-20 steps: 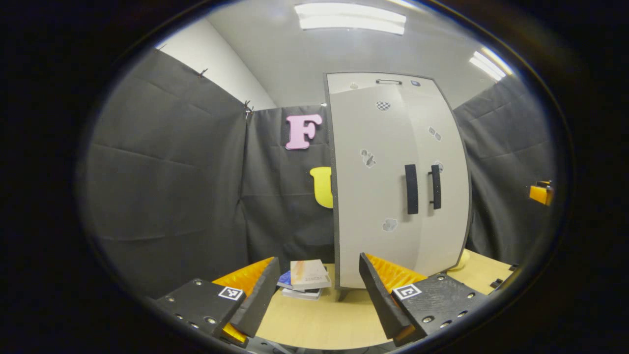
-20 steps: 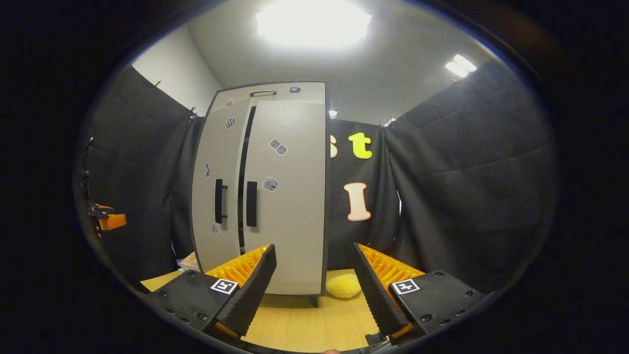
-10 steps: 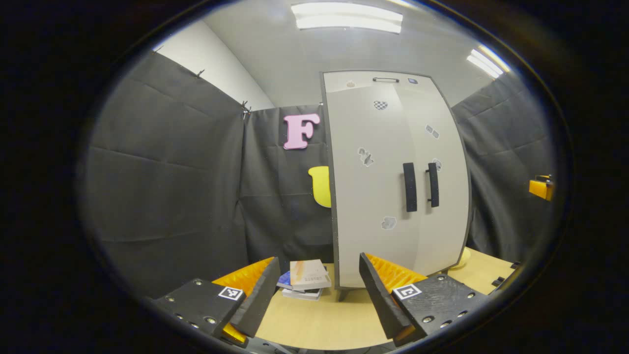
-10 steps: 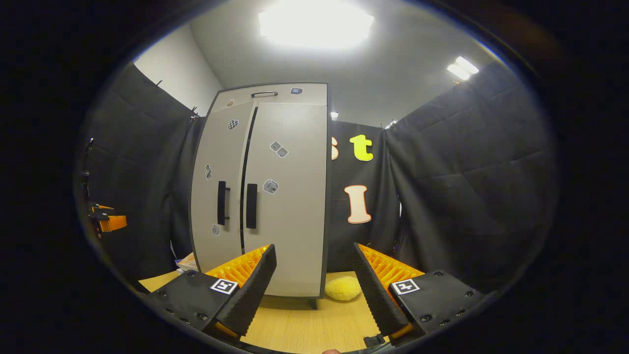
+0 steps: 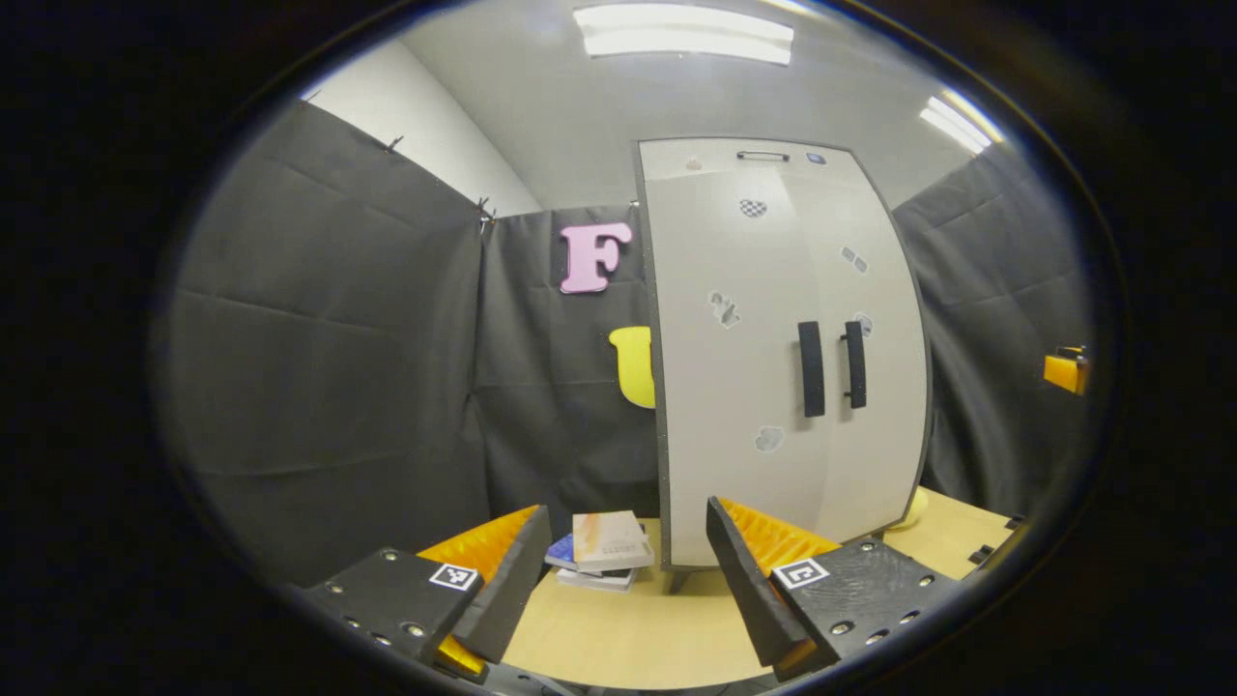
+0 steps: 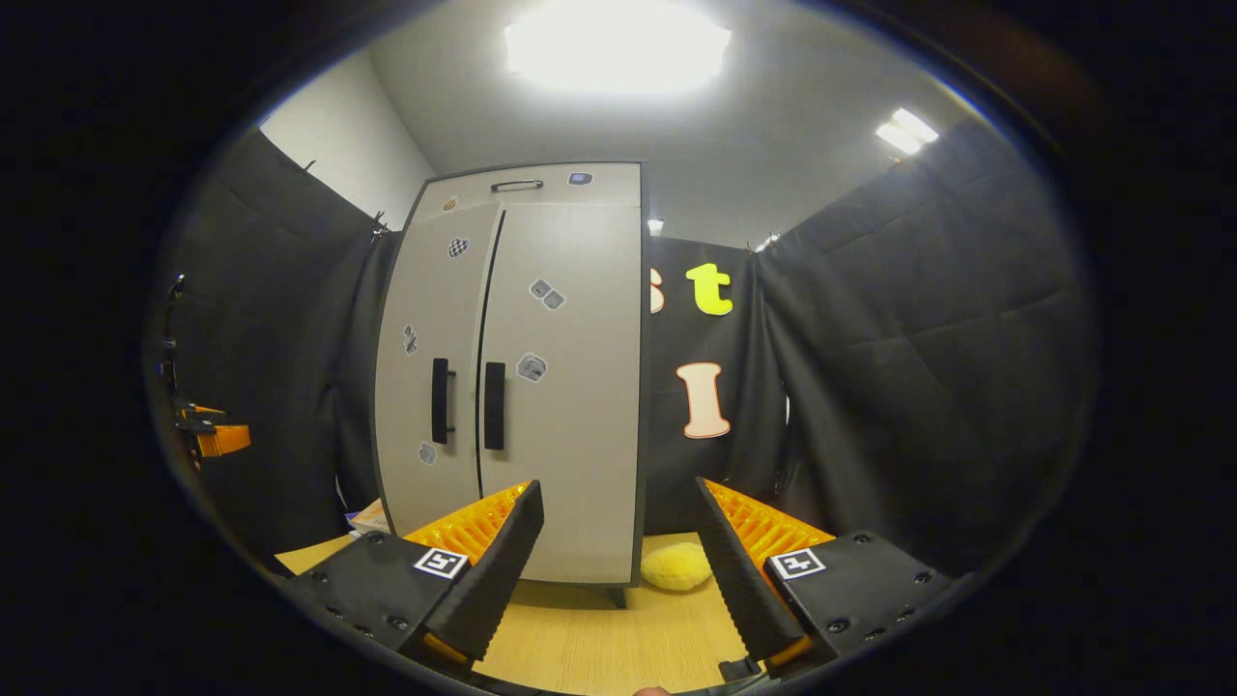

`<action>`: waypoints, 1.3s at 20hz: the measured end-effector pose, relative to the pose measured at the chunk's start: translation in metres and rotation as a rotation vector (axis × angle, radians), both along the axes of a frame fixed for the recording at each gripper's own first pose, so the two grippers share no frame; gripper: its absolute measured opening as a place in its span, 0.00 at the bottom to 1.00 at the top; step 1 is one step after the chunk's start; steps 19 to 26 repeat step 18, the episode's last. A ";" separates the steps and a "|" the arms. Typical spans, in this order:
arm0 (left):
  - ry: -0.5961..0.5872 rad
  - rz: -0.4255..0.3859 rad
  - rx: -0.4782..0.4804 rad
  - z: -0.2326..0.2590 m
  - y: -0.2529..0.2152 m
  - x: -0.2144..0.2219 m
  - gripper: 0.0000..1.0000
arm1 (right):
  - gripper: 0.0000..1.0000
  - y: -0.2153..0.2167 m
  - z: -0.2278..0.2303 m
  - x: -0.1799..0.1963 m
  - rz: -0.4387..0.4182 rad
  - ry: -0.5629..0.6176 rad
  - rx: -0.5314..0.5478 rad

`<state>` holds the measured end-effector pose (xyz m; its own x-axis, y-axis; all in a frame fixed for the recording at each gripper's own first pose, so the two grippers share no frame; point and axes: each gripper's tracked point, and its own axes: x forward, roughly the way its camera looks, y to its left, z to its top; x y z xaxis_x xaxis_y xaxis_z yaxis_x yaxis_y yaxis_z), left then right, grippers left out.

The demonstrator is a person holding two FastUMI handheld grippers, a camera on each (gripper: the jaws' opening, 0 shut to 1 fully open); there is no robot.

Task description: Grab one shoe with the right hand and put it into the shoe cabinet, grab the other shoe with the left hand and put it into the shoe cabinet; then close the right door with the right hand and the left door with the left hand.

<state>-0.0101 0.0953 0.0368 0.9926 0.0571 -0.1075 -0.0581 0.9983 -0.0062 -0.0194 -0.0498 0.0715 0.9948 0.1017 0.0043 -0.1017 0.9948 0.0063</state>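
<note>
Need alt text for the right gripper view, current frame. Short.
A tall shoe cabinet stands on a wooden table with both doors shut and two dark vertical handles side by side at mid-height. The right hand-held gripper is open and empty in the foreground. A yellow plush object lies at the cabinet's right foot.

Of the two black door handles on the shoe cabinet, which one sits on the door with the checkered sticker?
The left handle, on the left door; its checkered sticker sits near the top. The right handle belongs to the other door.
</note>
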 end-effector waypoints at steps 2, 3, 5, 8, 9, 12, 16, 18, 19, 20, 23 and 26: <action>-0.003 -0.001 0.002 0.000 0.000 0.001 0.99 | 0.98 0.000 0.000 0.000 -0.001 -0.001 0.003; -0.003 -0.004 0.004 0.000 0.000 0.001 1.00 | 0.98 0.000 0.001 0.001 -0.001 -0.001 0.004; -0.005 -0.005 0.008 0.001 0.001 0.002 0.99 | 0.98 0.001 0.001 0.001 -0.003 -0.004 0.004; -0.012 -0.001 0.010 0.003 0.004 0.002 0.99 | 0.98 0.003 0.003 0.003 -0.004 -0.007 0.008; -0.014 0.001 0.011 0.003 0.004 0.002 0.99 | 0.98 0.004 0.002 0.004 -0.004 -0.008 0.009; -0.012 0.008 0.011 0.002 0.009 0.003 0.94 | 0.98 0.005 0.002 0.004 -0.004 -0.006 0.014; -0.015 0.015 0.010 0.003 0.015 0.006 0.99 | 0.98 0.010 0.005 0.008 -0.008 -0.013 0.017; -0.016 0.016 0.006 0.003 0.017 0.007 0.99 | 0.97 0.013 0.006 0.009 -0.007 -0.017 0.016; -0.016 0.016 0.006 0.003 0.017 0.007 0.99 | 0.97 0.013 0.006 0.009 -0.007 -0.017 0.016; -0.016 0.016 0.006 0.003 0.017 0.007 0.99 | 0.97 0.013 0.006 0.009 -0.007 -0.017 0.016; -0.016 0.016 0.006 0.003 0.017 0.007 0.99 | 0.97 0.013 0.006 0.009 -0.007 -0.017 0.016; -0.016 0.016 0.006 0.003 0.017 0.007 0.99 | 0.97 0.013 0.006 0.009 -0.007 -0.017 0.016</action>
